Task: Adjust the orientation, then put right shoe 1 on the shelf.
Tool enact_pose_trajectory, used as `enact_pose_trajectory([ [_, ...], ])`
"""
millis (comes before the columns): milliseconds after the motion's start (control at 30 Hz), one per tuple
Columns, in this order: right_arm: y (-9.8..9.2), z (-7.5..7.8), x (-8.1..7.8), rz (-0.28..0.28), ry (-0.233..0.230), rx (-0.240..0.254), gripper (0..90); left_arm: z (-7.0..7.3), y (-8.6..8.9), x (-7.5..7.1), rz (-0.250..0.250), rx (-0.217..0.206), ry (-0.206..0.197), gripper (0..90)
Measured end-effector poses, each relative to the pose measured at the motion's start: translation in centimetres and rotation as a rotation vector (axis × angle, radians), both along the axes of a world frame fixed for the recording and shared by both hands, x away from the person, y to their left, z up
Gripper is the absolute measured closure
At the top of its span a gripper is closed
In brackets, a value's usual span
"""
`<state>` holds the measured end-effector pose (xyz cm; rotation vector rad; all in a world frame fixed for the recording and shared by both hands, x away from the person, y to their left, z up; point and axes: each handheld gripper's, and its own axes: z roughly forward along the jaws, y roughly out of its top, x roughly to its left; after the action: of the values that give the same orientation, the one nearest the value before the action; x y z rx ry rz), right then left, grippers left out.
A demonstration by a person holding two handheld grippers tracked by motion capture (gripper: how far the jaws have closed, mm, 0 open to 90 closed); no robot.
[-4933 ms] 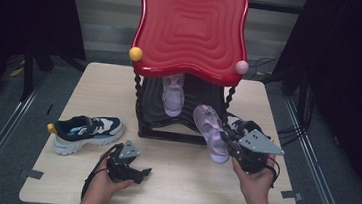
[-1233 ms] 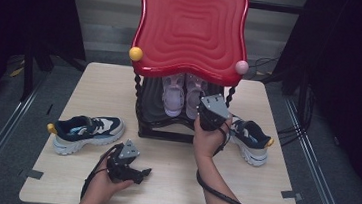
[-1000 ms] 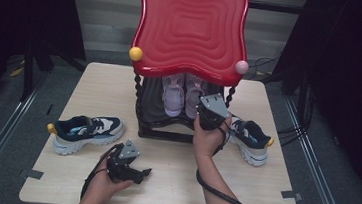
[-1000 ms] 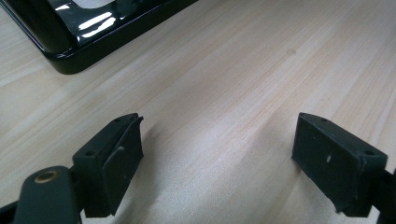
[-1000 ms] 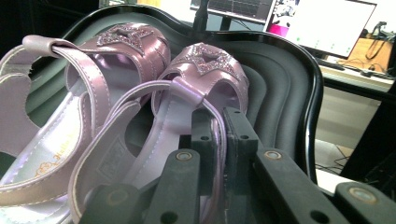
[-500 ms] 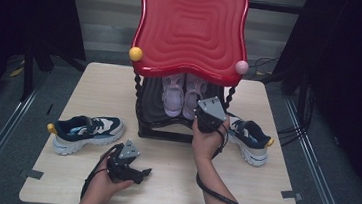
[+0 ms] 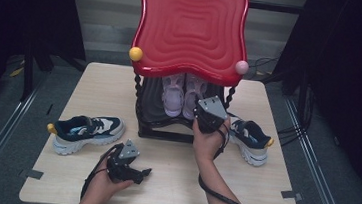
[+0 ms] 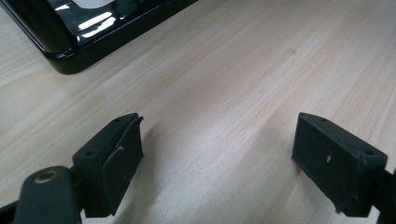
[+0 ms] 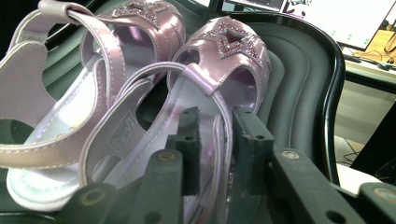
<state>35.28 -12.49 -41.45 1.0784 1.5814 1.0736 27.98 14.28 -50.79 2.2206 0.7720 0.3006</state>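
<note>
Two lilac sandals stand side by side on the black lower shelf (image 7: 149, 110) of a red-topped stand (image 7: 191, 27). My right gripper (image 7: 202, 111) reaches into the shelf from the front. Its jaws are shut on the side strap of the right sandal (image 9: 224, 51), which rests on the shelf next to the left sandal (image 9: 70, 107). In the high view the right sandal (image 7: 193, 90) and the left sandal (image 7: 172, 95) point away from me. My left gripper (image 8: 217, 158) lies open on the wooden table (image 7: 95, 83), with nothing between its jaws, in front of the stand's base (image 8: 70, 51).
A dark blue and white sneaker (image 7: 86, 130) lies at the table's left, and its mate (image 7: 248, 138) lies at the right beside the stand. A yellow ball (image 7: 135, 54) and a pink ball (image 7: 241, 67) hang at the red top's corners. Cables trail from both grippers.
About five seconds ago my right gripper held the sandal in front of the stand at the right; now that sandal sits on the shelf. Over the last second the gripper has shifted only slightly.
</note>
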Motion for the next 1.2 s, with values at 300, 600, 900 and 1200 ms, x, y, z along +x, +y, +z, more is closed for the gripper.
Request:
enact_pose_trajectory([
  [300, -0.4, 0.2, -0.6, 0.045, 0.006, 0.008, 61.7, 0.0, 0.0, 0.0, 0.0, 0.0, 0.0, 15.4],
  [600, -1.1, 1.0, -1.9, 0.139, 0.031, 0.03, 45.4, 0.0, 0.0, 0.0, 0.001, 0.0, 0.0, 15.4],
  [900, -2.1, 1.7, -2.7, 0.203, 0.079, 0.063, 36.8, 0.0, 0.0, 0.0, 0.004, -0.005, 0.0, 15.4],
  [1200, -2.5, 1.6, -3.7, 0.272, 0.119, 0.062, 31.3, 0.0, 0.0, 0.0, 0.003, -0.004, 0.0, 15.4],
])
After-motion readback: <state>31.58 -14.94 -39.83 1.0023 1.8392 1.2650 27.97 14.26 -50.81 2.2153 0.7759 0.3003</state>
